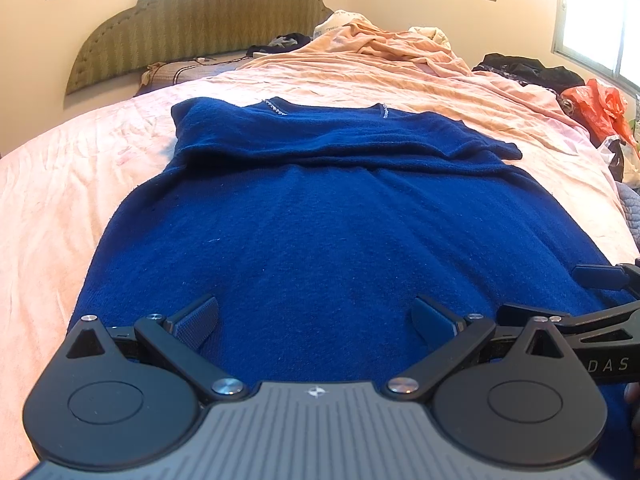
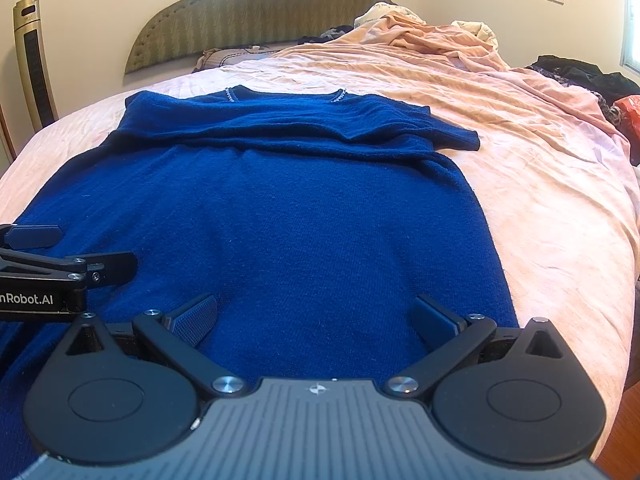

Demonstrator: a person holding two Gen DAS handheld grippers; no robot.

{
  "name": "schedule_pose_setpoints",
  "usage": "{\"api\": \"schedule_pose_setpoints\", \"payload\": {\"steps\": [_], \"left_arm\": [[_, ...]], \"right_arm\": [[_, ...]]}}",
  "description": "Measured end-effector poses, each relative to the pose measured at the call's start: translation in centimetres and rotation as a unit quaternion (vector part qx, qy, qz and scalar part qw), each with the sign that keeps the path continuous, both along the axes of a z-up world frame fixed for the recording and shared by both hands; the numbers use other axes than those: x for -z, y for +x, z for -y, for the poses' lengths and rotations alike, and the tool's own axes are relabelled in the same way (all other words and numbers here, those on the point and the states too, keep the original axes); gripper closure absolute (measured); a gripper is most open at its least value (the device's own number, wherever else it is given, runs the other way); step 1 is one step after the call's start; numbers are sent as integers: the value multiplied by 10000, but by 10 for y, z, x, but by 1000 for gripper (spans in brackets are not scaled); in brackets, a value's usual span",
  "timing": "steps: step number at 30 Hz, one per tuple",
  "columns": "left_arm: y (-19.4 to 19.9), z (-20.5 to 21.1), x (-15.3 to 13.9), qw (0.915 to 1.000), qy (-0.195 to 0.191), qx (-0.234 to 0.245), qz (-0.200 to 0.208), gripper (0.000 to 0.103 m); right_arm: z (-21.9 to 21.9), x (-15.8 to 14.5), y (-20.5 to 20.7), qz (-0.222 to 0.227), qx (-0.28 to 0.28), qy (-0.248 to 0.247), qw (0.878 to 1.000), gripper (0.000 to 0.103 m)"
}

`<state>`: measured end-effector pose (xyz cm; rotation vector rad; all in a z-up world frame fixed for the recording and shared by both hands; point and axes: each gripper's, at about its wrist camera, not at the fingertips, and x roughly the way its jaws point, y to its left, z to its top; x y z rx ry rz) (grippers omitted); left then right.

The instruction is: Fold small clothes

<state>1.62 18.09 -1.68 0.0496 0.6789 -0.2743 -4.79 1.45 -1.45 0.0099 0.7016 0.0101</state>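
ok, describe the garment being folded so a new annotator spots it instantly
Start at the bed with the pink sheet and green padded headboard. Spread flat on the near half is the blue knit sweater, sleeves folded across its chest. It is the only deep-blue, flat item; the other clothes are crumpled dark or peach heaps at the far side.

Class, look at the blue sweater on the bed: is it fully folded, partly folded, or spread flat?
Partly folded. The blue sweater has both sleeves laid across the chest, while the body lies spread full length.

Left tongs point(image 1: 316, 320) hung wide open over the blue sweater point(image 1: 320, 220) on the bed point(image 1: 52, 200), right tongs point(image 1: 600, 296) at 3 o'clock.
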Motion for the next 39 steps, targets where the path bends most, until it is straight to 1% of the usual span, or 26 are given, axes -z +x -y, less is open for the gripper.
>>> {"api": "schedule_pose_setpoints", "payload": {"steps": [11, 25, 34, 39], "left_arm": [[0, 1, 0, 10000, 61, 15, -4, 0], [-2, 0, -1, 10000, 5, 14, -2, 0], [-2, -7, -2, 9997, -224, 19, 4, 0], [-1, -2, -2, 10000, -71, 22, -5, 0]], "right_arm": [[0, 0, 0, -1, 1, -2, 10000, 0], [-1, 0, 0, -3, -1, -3, 10000, 0], [-2, 0, 0, -3, 47, -32, 10000, 0], [-3, 0, 0, -5, 45, -28, 10000, 0]]}}
